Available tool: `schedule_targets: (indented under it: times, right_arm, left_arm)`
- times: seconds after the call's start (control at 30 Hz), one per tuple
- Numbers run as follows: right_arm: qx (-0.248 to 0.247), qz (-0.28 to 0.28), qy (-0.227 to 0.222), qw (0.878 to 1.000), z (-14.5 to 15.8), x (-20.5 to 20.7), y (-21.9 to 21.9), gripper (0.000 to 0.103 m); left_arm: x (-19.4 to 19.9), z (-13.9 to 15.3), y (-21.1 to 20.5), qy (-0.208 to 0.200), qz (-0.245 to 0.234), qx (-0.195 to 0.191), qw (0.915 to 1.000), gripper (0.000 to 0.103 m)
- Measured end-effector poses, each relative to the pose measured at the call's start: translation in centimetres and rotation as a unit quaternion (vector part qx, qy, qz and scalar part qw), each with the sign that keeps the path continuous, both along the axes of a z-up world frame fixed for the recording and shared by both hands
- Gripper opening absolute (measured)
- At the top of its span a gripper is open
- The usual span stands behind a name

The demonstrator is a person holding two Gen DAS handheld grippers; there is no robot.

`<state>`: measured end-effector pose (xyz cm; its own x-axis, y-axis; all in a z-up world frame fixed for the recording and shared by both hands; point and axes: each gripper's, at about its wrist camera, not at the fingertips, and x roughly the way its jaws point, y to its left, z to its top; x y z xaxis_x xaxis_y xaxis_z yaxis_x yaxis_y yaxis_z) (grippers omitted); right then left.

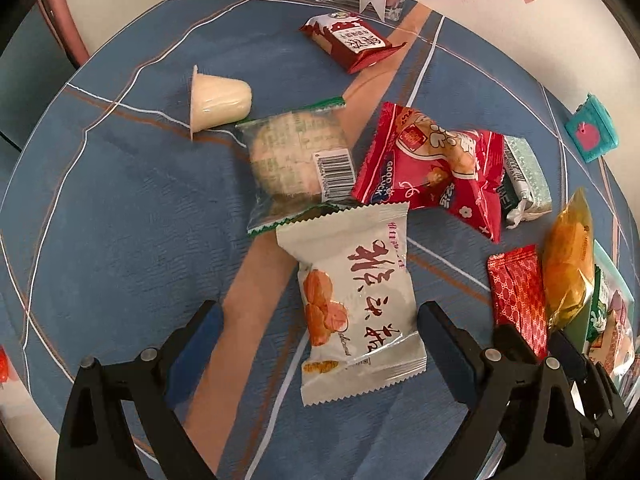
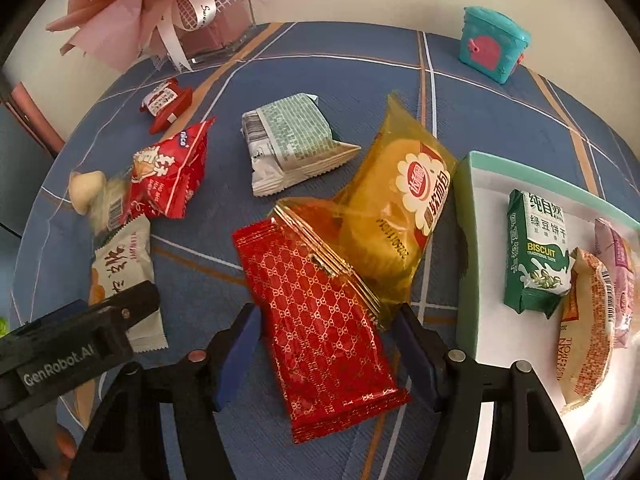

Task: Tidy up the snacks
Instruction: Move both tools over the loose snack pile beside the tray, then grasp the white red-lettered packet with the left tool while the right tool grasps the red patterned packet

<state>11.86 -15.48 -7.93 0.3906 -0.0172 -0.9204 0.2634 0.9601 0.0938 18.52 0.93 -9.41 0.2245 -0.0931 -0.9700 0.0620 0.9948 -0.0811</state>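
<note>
My left gripper (image 1: 320, 320) is open, its blue-padded fingers on either side of a white snack packet with red lettering (image 1: 354, 304) lying on the blue tablecloth. My right gripper (image 2: 326, 326) is open around a red gold-patterned packet (image 2: 320, 320), which overlaps a yellow bread packet (image 2: 400, 208). The white packet also shows in the right wrist view (image 2: 120, 264), with the left gripper's finger (image 2: 100, 320) over it. A mint-edged white tray (image 2: 468, 240) at the right holds a green biscuit packet (image 2: 536, 248) and two other packets.
Loose on the cloth: a clear green-edged cracker packet (image 1: 296, 160), a red rice-cracker packet (image 1: 432, 164), a grey-green wrapped bar (image 2: 288, 140), a small red packet (image 1: 352, 40), a jelly cup (image 1: 220, 98). A teal toy box (image 2: 492, 42) and a glass vase with pink wrapping (image 2: 216, 28) stand at the back.
</note>
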Motion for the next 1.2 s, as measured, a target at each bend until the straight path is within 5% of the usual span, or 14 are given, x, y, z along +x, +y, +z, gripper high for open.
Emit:
schedule_targets:
  times: [0.13,0.37,0.87,1.2]
  right_arm:
    - [-0.004,0.004,0.001,1.000,0.0,-0.3,0.1,0.064]
    - [-0.003,0.014,-0.003,1.000,0.3,-1.3,0.4,0.052]
    - [0.008,0.041,-0.010,0.999,1.6,-5.0,4.0,0.047]
    - [0.015,0.037,-0.026,0.999,4.0,-8.1,4.8,0.047]
  left_arm:
    - [-0.7,0.1,-0.9,-0.001,-0.016,0.003,0.9999,0.089]
    - [-1.2,1.0,-3.1,-0.009,-0.031,-0.017,0.9994,0.056]
    - [-4.1,5.3,-2.3,-0.029,-0.038,-0.032,0.9984,0.033]
    - [-4.7,6.3,-1.4,-0.028,-0.029,-0.056,0.9976,0.028]
